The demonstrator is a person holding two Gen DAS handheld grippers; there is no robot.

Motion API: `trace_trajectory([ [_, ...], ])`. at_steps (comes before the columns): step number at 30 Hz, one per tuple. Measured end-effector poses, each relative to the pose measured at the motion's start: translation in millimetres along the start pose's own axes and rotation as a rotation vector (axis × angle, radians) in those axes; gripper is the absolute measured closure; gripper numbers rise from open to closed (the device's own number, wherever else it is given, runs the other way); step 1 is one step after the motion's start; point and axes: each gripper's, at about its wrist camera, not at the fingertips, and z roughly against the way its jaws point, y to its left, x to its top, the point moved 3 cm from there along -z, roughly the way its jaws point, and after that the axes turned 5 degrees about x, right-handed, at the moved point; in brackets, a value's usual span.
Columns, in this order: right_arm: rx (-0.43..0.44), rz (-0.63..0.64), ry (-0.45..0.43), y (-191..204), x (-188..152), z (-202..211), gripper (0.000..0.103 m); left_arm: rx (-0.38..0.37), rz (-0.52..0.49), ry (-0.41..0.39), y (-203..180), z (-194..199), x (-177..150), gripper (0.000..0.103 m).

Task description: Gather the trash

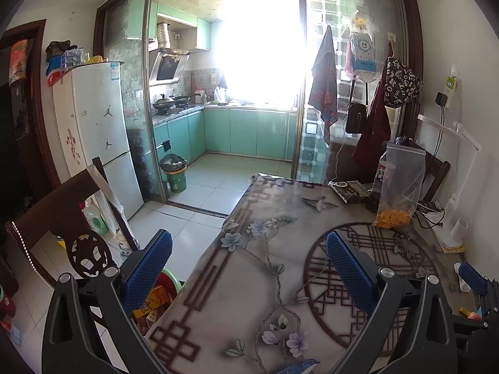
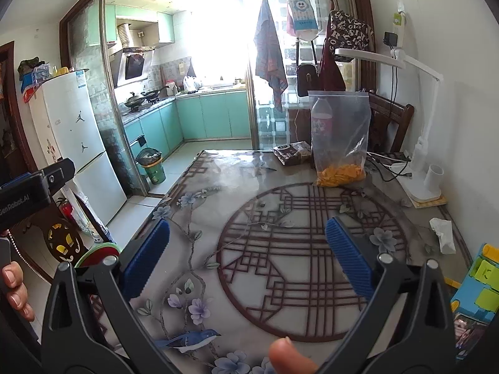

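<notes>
A crumpled white tissue [image 2: 444, 233] lies on the table near its right edge, to the right of my right gripper [image 2: 248, 255], which is open and empty over the round lattice pattern. Further back, a dark snack wrapper [image 2: 293, 152] lies flat beside a clear zip bag [image 2: 341, 143] with orange snacks in it. My left gripper [image 1: 249, 268] is open and empty above the table's left edge. Below it, beside the table, stands a red and green bin [image 1: 170, 283] holding orange wrappers [image 1: 154, 304]. The same wrapper [image 1: 349, 190] and zip bag [image 1: 396, 187] show at the back.
The table [image 2: 199, 249] has a floral cloth. A white desk lamp [image 2: 421, 162] with cables and a plastic bottle [image 2: 321, 115] stand at the back right; colourful boxes [image 2: 480, 286] sit at the right edge. A dark chair [image 1: 62, 218] is on the left, and a green kitchen bin [image 1: 176, 171] stands beyond it.
</notes>
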Motion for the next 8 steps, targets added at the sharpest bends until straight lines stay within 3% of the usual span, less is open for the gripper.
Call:
trace_trajectory([
  [4,-0.025,-0.012,0.039,-11.7,-11.2,-12.2,0.004,-0.023,-0.036,0.068,-11.8,-26.3,-17.5,0.008],
  [8,-0.095,-0.021,0.116,-38.6,-36.7,-37.6,0.004,-0.014,-0.068,0.127,-22.5,-78.0,-62.8,0.008],
])
